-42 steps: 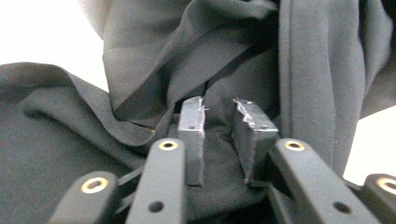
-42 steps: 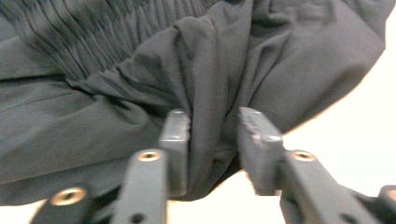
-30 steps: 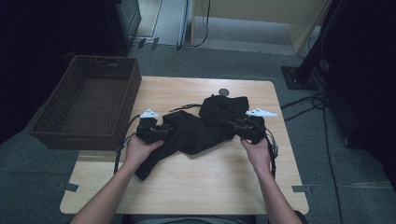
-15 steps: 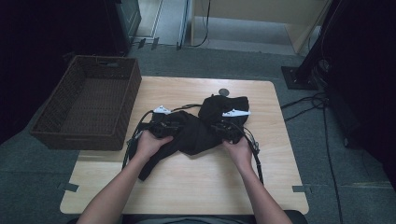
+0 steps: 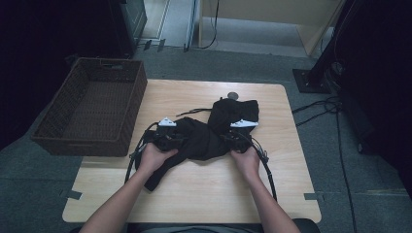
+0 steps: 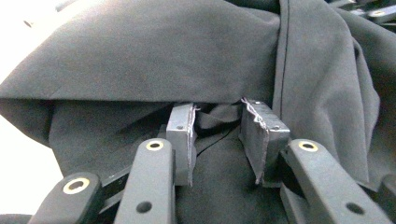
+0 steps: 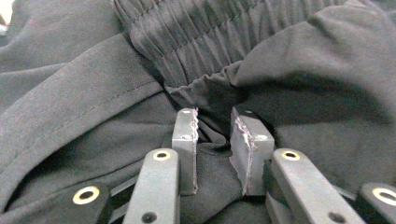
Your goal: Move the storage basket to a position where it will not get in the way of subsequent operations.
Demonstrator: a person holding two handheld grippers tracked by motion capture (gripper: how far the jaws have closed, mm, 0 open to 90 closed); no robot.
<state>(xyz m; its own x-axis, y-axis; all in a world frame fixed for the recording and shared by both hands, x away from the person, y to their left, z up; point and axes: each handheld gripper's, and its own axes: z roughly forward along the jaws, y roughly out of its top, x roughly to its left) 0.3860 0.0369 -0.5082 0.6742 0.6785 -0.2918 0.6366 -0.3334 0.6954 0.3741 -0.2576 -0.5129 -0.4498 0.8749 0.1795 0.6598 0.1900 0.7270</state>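
So I've got a tool in each hand, both pressed down into the black garment (image 5: 204, 136) that's lying crumpled around the middle of the desk (image 5: 194, 194).

Containers first: there's one brown wicker basket (image 5: 58, 133) at the left edge of the desk, partly hanging over it. Looking down into it from the high view I see bare weave on the floor of it and nothing else. The garment is well apart from it, over to the right.

Left tool (image 6: 217, 135): the pads have a narrow gap between them with a fold of the black cloth bunched up in it, right under an overhanging layer of fabric. I can't tell if the pads really press on the cloth or just stand around it. In the high view this tool (image 5: 167, 138) sits at the garment's left part.

Right tool (image 7: 215, 144): the jaws have just been closing, and a pucker of cloth sits between the pads, just below the gathered elastic waistband (image 7: 196, 37). Same thing here, can't say if it's truly clamped.

Writing or labels: I can't read any on the cloth, basket or tools.
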